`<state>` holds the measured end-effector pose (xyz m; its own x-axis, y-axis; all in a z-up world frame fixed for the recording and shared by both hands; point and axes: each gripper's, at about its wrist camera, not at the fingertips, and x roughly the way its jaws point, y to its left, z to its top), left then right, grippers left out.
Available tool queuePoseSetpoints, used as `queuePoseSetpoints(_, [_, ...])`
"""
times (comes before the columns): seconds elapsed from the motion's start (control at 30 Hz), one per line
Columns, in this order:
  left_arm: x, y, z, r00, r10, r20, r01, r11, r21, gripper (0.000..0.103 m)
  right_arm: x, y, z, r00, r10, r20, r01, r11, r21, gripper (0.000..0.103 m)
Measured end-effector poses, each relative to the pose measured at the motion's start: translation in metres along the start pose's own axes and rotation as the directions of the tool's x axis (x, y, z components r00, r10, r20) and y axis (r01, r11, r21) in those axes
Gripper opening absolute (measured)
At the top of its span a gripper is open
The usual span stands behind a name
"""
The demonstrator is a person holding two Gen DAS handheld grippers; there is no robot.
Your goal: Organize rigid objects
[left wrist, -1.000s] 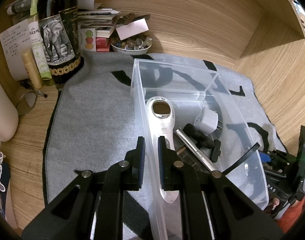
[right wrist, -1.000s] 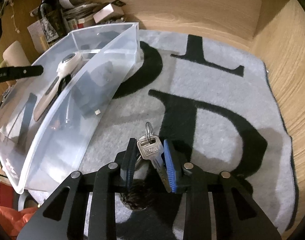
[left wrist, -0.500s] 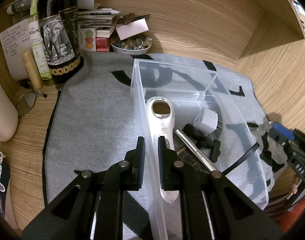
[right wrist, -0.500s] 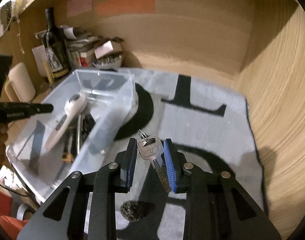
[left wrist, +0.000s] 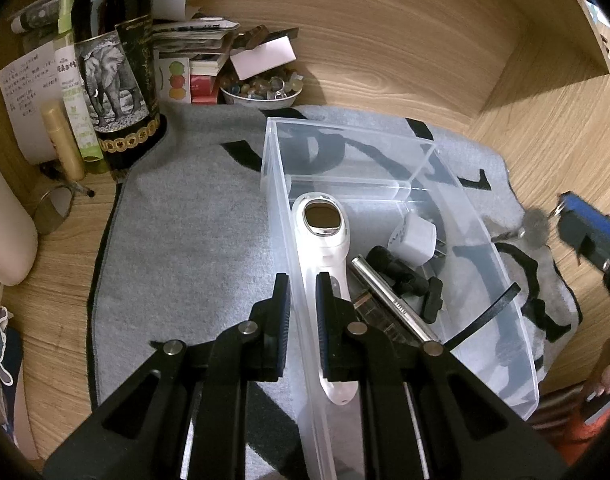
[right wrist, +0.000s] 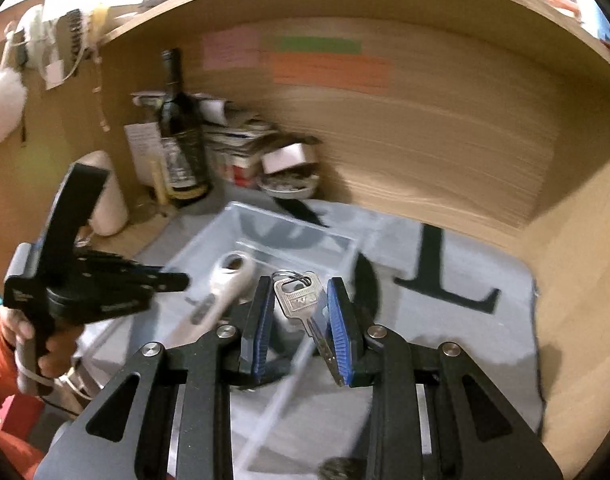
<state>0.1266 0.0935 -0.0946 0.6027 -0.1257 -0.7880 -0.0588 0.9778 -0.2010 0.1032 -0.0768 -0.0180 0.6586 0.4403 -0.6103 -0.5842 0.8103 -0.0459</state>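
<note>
A clear plastic bin (left wrist: 517,364) stands on a grey mat. It holds a white handheld device (left wrist: 325,256), a white plug adapter (left wrist: 413,236), a metal pen (left wrist: 393,304) and black parts. My left gripper (left wrist: 303,304) is shut on the bin's left wall. My right gripper (right wrist: 301,312) is shut on a silver key (right wrist: 299,300) with a ring, held in the air above the bin (right wrist: 289,240). In the left wrist view the right gripper (left wrist: 585,232) is at the right edge with a fuzzy keychain (left wrist: 535,224) hanging from it.
A dark wine bottle (left wrist: 117,64), tubes, stacked papers and a bowl of stones (left wrist: 261,88) crowd the back left corner. Wooden walls close in the back and right. The grey mat (left wrist: 185,240) with black letters covers the desk.
My right gripper has lifted the key off the mat and swung it left, over the bin. My left gripper has stayed on the bin wall.
</note>
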Motion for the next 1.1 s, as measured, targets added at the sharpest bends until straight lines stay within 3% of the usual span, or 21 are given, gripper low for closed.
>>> queuePoseSetpoints(0.27, [0.000, -0.001, 0.000, 1.000, 0.000, -0.001, 0.000, 1.000, -0.001, 0.011, 0.040, 0.026, -0.014, 0.992, 0.076, -0.097, -0.080, 0.996, -0.034, 0.025])
queuePoseSetpoints(0.57, [0.000, -0.002, 0.000, 1.000, 0.015, -0.004, -0.015, 1.000, 0.009, 0.011, 0.067, 0.023, -0.024, 0.974, 0.111, -0.199, -0.114, 0.993, -0.005, 0.025])
queuePoseSetpoints(0.77, [0.000, -0.001, 0.001, 1.000, 0.014, -0.003, -0.014, 1.000, 0.011, 0.011, 0.066, 0.022, -0.023, 0.974, 0.101, -0.203, -0.108, 0.994, -0.022, 0.025])
queuePoseSetpoints(1.1, [0.000, -0.001, 0.001, 1.000, 0.016, -0.004, -0.016, 1.000, 0.016, 0.011, 0.032, 0.005, -0.023, 0.991, 0.059, -0.120, -0.059, 0.998, 0.002, 0.042])
